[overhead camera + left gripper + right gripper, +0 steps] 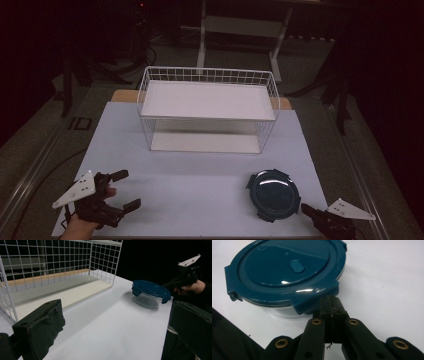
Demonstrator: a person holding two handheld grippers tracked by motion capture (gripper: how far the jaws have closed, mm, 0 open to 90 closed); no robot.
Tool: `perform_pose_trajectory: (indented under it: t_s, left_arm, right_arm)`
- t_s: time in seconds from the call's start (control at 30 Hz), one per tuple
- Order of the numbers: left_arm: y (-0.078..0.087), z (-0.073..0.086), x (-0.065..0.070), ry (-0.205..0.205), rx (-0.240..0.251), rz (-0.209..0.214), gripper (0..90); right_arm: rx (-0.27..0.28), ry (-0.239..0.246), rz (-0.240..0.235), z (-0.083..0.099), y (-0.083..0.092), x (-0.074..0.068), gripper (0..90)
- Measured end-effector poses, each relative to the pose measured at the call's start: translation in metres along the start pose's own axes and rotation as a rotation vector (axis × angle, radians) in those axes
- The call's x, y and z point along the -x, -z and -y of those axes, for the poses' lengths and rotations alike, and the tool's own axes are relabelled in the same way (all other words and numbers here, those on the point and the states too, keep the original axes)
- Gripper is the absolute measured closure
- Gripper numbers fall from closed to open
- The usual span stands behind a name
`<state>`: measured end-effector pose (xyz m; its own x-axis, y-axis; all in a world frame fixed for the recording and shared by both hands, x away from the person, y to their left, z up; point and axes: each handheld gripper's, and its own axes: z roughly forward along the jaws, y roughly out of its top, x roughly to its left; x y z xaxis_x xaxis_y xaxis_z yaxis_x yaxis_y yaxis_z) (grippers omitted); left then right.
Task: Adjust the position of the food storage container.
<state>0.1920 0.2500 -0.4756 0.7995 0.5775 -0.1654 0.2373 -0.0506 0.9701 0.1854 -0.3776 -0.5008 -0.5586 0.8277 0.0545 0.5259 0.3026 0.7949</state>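
Dim workshop floor and dark stands surround a pale, matte table (200, 185) with a white wire rack (207, 107) at its far middle, a smooth white shelf set in the rack's upper part and another at its base. On the near right of the table sits a round container (274, 195): a clear glass bowl under a glossy teal plastic lid (287, 267) with flat latch flaps around its rim and a small oval vent in the centre. The right gripper (331, 305) has its jaws clenched together, their tips pressed up against the latch flap nearest to it at the container's near right edge; whether the flap is pinched or merely nudged I cannot tell. The left gripper (127, 190) rests at the near left, well apart from the container, its foam-padded jaws spread wide with nothing between them. The step in hand looks like working that latch loose. Next would be a short upward pry on the flap, probably with the left gripper brought over to steady the slick bowl so it does not skate across the table
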Motion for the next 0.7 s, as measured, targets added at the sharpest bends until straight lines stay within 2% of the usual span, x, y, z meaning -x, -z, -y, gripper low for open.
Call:
perform_pose_trajectory:
  t_s: [0.13, 0.27, 0.7]
  left_arm:
    - [0.000, 0.000, 0.000, 0.000, -0.003, 0.001, 0.0]
    - [-0.001, 0.000, -0.001, 0.000, -0.003, 0.003, 0.0]
    - [-0.002, 0.001, -0.001, -0.002, -0.009, 0.007, 0.0]
  right_arm:
    - [0.005, -0.012, -0.011, -0.001, -0.002, 0.000, 90.0]
    - [0.001, -0.007, 0.003, -0.004, -0.004, -0.001, 90.0]
    - [-0.012, 0.019, -0.069, -0.029, -0.038, -0.006, 90.0]
